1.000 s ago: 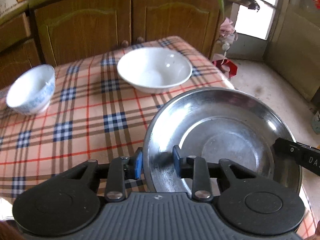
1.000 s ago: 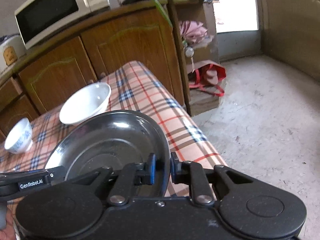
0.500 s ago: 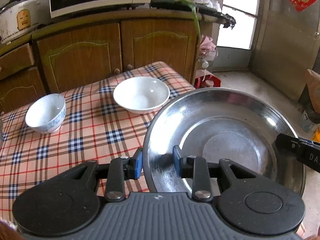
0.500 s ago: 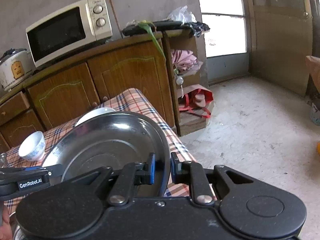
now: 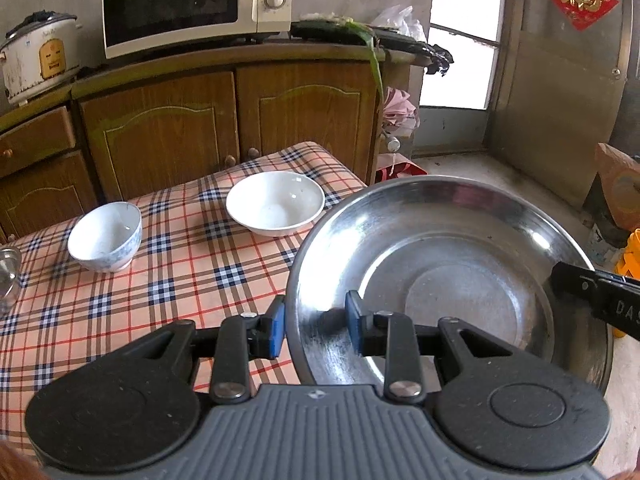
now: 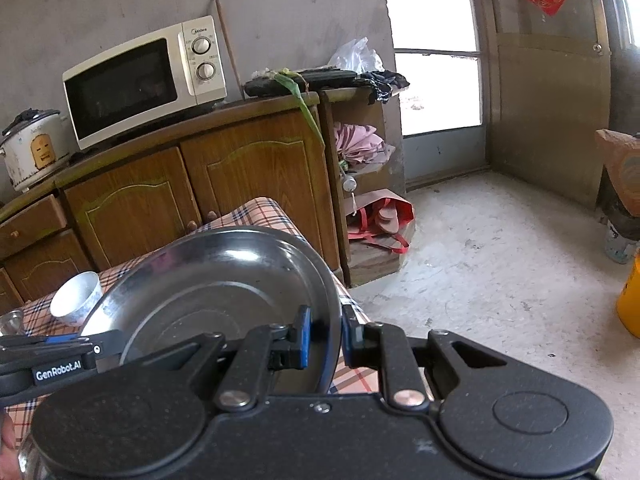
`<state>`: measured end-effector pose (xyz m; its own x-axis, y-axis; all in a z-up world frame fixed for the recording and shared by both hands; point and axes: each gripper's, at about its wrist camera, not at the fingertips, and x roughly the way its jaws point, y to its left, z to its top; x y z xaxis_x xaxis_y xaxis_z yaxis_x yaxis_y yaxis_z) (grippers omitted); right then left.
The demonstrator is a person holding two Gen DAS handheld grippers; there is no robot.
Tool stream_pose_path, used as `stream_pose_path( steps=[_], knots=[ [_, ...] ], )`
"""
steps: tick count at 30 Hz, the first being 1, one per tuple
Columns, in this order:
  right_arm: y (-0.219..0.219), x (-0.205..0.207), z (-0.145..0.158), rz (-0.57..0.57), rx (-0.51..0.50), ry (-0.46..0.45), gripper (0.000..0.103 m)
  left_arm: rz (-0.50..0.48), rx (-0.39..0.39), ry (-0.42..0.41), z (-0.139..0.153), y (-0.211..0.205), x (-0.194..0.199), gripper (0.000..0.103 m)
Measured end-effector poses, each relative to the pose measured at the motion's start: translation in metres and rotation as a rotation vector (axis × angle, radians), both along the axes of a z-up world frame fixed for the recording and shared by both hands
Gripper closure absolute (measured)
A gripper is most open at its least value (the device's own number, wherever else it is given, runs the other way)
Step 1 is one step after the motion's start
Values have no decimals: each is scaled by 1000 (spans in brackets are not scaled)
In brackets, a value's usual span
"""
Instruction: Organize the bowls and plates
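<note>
Both tongs (image 5: 316, 326) on plate rim (image 5: 304, 256)

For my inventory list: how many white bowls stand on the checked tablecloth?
2. A wide white bowl near the table's far end; a smaller blue-patterned bowl to its left. More may be hidden.

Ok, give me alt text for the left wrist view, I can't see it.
The left gripper clamps the near rim of a steel plate, with the right gripper on its far rim. Behind, a wide white bowl and a smaller blue-patterned bowl sit on the plaid tablecloth.
</note>
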<state>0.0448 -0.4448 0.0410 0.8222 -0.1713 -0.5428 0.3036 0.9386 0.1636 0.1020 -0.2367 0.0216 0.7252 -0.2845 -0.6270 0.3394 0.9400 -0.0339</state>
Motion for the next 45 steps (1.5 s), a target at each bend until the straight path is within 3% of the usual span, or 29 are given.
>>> stream_pose_path(
  steps=[45],
  knots=[
    [25,-38,14,15,-5,-42,81,24,21,-75,14,25,-54,72]
  ],
)
